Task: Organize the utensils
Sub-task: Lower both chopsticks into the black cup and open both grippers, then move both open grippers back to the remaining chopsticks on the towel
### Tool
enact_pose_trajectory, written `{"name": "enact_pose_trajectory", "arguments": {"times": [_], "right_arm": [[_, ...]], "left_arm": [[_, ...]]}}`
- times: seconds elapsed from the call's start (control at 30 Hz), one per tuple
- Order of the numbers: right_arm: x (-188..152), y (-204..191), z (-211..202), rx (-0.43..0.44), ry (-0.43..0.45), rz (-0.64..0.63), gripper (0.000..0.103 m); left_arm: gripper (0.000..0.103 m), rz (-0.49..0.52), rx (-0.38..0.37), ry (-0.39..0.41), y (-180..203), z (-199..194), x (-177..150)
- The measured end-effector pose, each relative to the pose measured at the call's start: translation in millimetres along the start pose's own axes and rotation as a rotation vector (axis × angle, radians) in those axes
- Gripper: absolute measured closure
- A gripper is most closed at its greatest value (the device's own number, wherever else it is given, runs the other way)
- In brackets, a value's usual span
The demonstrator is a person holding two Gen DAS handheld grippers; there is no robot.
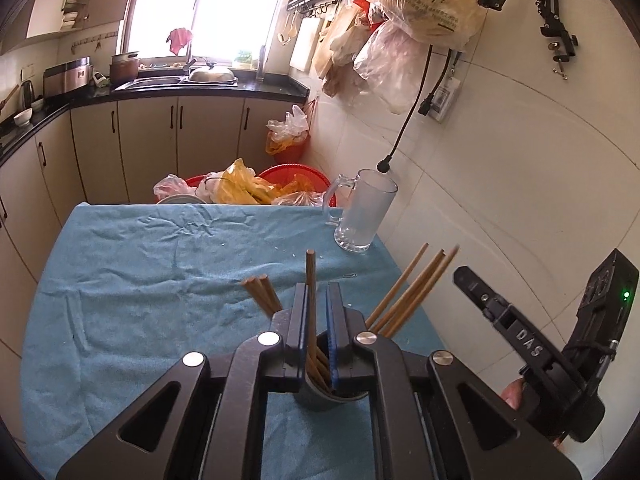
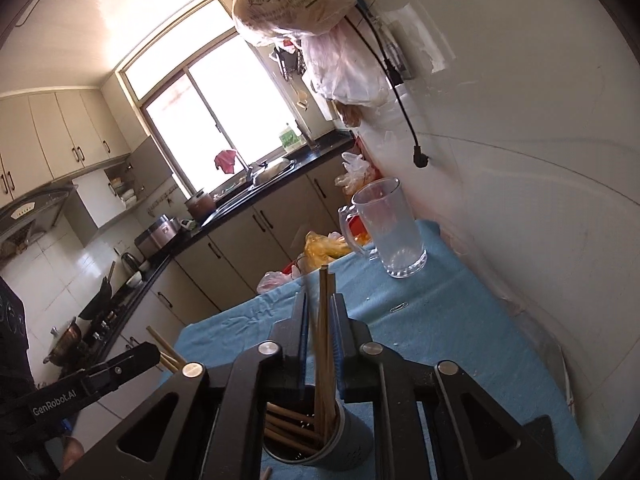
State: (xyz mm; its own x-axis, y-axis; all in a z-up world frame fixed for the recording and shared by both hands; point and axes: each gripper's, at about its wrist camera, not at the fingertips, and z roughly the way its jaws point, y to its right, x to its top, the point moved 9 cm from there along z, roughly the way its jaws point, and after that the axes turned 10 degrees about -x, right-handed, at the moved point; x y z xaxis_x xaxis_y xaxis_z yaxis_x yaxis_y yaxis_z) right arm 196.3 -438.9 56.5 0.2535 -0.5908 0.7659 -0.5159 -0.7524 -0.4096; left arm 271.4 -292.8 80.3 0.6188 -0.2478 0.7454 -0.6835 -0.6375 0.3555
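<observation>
A grey cup (image 1: 316, 402) of wooden chopsticks stands on the blue cloth (image 1: 160, 260), right under both grippers. My left gripper (image 1: 318, 292) is over the cup, its jaws a narrow gap apart. One upright chopstick (image 1: 311, 280) rests against the left pad, clear of the right pad. Other chopsticks (image 1: 412, 292) fan out of the cup on either side. In the right wrist view my right gripper (image 2: 320, 304) is above the same cup (image 2: 352, 440). Two upright chopsticks (image 2: 326, 320) stand between its slightly parted jaws, with a gap on the left side.
An empty glass mug (image 1: 360, 212) stands at the cloth's far right corner by the tiled wall. A black cable plug (image 1: 383, 166) dangles just above it. Red basins with plastic bags (image 1: 288, 180) sit beyond the table's far edge. Kitchen cabinets line the left.
</observation>
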Motion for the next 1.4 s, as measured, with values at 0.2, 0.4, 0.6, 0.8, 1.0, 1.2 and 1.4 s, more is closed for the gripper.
{"name": "enact_pose_trajectory", "arguments": {"times": [0.2, 0.4, 0.6, 0.8, 1.0, 1.2, 1.4], "right_arm": [[4, 4, -29, 0.01, 0.023, 0.019, 0.073], [-19, 11, -52, -0.003, -0.012, 0.018, 0.06], [-81, 11, -49, 0.005, -0.14, -0.028, 0.058], [-152, -3, -42, -0.005, -0.257, -0.114, 0.058], [-200, -16, -38, 0.047, -0.381, -0.163, 0.058], [-202, -19, -38, 0.04, -0.374, -0.166, 0.058], [-204, -18, -40, 0.024, -0.383, -0.169, 0.058]], "left_arm": [[0.064, 0.007, 0.007, 0.059, 3, -31, -2], [0.041, 0.019, 0.054, 0.125, -3, -75, -20], [0.037, -0.028, 0.097, 0.106, -33, -98, -66], [0.037, -0.097, 0.181, 0.016, -84, -103, -137], [0.037, -0.279, 0.217, -0.146, -153, -94, -206], [0.04, -0.348, 0.207, -0.244, -177, -67, -223], [0.08, -0.312, 0.267, -0.322, -180, -37, -223]]}}
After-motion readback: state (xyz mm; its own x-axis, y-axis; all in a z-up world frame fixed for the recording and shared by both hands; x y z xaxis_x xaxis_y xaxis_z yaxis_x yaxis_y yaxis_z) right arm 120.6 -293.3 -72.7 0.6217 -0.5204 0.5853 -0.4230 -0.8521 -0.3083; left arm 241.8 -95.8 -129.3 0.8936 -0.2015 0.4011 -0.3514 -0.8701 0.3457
